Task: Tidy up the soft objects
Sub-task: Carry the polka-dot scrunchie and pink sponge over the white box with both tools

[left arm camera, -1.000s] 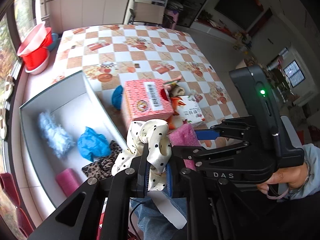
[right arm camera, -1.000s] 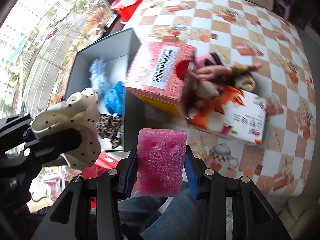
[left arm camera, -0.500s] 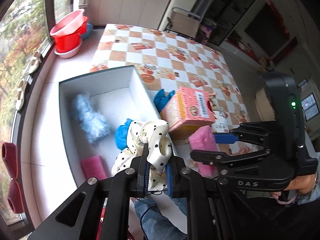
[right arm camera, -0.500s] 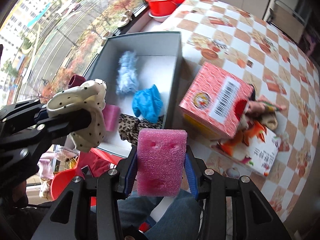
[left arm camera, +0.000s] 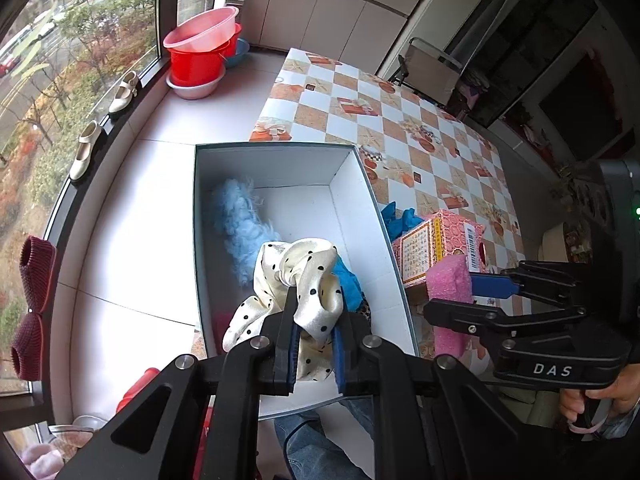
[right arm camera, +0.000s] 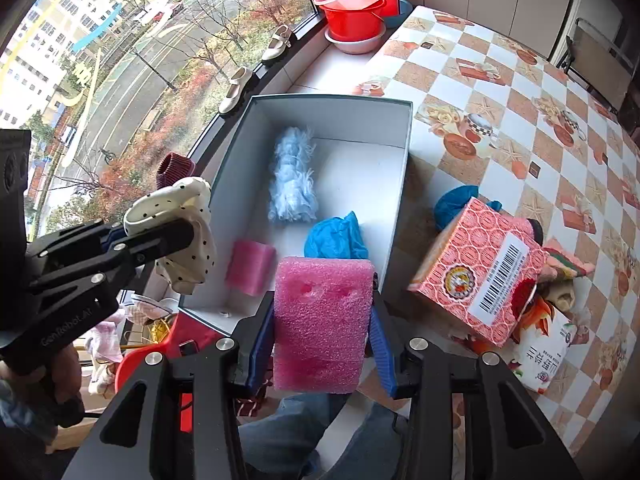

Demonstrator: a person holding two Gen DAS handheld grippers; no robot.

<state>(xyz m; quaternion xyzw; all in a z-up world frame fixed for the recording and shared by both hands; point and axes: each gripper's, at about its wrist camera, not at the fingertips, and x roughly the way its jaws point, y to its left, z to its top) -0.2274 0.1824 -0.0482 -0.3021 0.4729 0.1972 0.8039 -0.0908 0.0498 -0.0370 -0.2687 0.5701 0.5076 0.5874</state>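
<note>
Jaws of the left gripper (left arm camera: 314,344) clamp a polka-dot scarf (left arm camera: 298,280) above the white box (left arm camera: 276,160) at the worktop's (left arm camera: 400,128) window-side edge; right gripper (right arm camera: 322,340) jaws squeeze a pink sponge (right arm camera: 322,320) over the box's near corner.
</note>
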